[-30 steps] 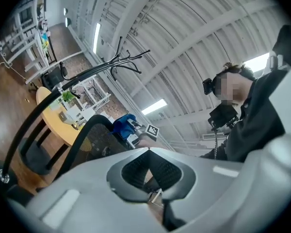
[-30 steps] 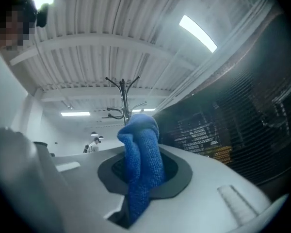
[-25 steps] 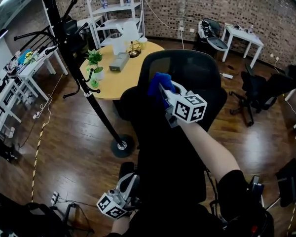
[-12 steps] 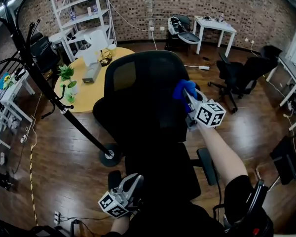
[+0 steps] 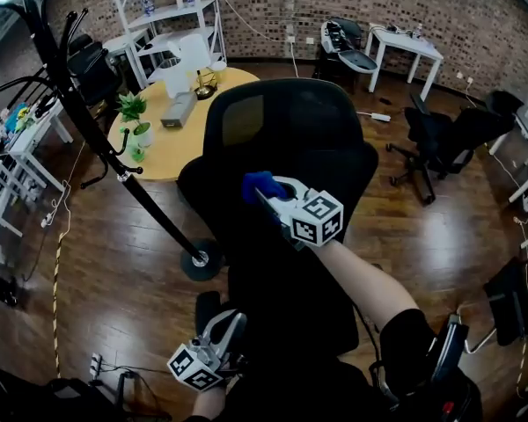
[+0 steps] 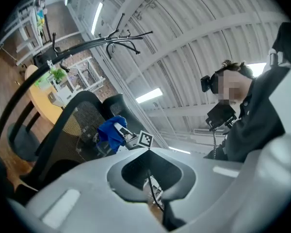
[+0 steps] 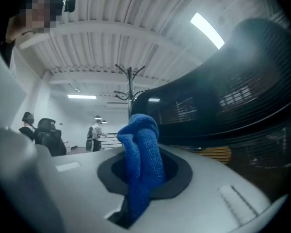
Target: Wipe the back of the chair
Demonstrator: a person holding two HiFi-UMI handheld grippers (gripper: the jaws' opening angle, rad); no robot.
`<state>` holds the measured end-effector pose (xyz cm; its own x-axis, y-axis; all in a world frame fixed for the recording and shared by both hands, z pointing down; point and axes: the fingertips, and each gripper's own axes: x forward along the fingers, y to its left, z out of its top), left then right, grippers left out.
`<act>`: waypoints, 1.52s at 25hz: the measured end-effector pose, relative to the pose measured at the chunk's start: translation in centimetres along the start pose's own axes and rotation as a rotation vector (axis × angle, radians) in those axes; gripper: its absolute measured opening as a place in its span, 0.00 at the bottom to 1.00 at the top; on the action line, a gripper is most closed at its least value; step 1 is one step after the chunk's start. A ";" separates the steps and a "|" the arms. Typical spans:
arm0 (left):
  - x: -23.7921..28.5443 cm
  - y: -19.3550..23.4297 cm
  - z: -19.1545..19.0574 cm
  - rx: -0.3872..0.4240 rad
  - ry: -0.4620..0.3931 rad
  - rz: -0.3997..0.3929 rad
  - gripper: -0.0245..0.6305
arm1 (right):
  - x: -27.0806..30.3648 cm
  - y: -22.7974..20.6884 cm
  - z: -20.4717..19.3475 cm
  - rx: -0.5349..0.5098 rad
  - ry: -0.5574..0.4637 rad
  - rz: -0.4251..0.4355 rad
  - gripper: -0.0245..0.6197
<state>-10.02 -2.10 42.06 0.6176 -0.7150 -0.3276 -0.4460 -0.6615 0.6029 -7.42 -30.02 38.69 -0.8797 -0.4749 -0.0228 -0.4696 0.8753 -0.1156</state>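
Note:
A black office chair with a mesh back [image 5: 290, 139] stands right in front of me. My right gripper [image 5: 262, 187] is shut on a blue cloth [image 5: 257, 183] and presses it against the back's lower left part. In the right gripper view the cloth [image 7: 141, 164] bulges up out of the right gripper [image 7: 143, 183], with the mesh back [image 7: 233, 96] close on the right. My left gripper [image 5: 231, 322] hangs low beside the seat, shut and empty. In the left gripper view, the chair [image 6: 70, 125] and the cloth [image 6: 111, 130] show past the left gripper [image 6: 150, 176].
A black coat stand [image 5: 114, 152] leans across the left, its round base [image 5: 201, 262] near the chair. Behind it is a round yellow table [image 5: 158, 152] with plants and a box. More black chairs [image 5: 444, 143], a white table [image 5: 405, 47] and white shelves [image 5: 167, 11] line the brick wall.
My right gripper carried the cloth from the back's upper middle to its right edge, then swept left and lower across it. The left gripper stayed low.

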 end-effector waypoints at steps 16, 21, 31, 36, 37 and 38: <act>-8.5 1.7 3.4 0.074 -0.128 0.247 0.02 | 12.3 2.9 -3.1 0.024 0.092 0.094 0.09; -4.7 1.7 2.4 0.050 -0.066 0.149 0.02 | 5.3 -4.2 -2.0 0.087 0.040 -0.051 0.09; 2.4 0.3 -1.2 -0.027 0.080 -0.038 0.02 | -18.4 -20.9 0.9 0.087 -0.080 -0.537 0.10; 3.4 -0.6 -1.8 -0.026 0.093 -0.060 0.02 | -20.8 -21.3 0.8 0.051 -0.068 -0.596 0.10; 3.2 -0.7 -1.7 -0.022 0.090 -0.054 0.02 | -20.3 -20.4 0.8 0.059 -0.081 -0.590 0.10; 2.9 -0.7 -1.5 -0.018 0.087 -0.045 0.02 | -19.4 -19.1 0.6 0.061 -0.096 -0.571 0.10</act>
<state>-6.91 -3.37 41.80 0.6913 -0.6615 -0.2907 -0.4050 -0.6879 0.6022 18.66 -37.56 40.77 -0.4766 -0.8786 -0.0295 -0.8597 0.4729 -0.1930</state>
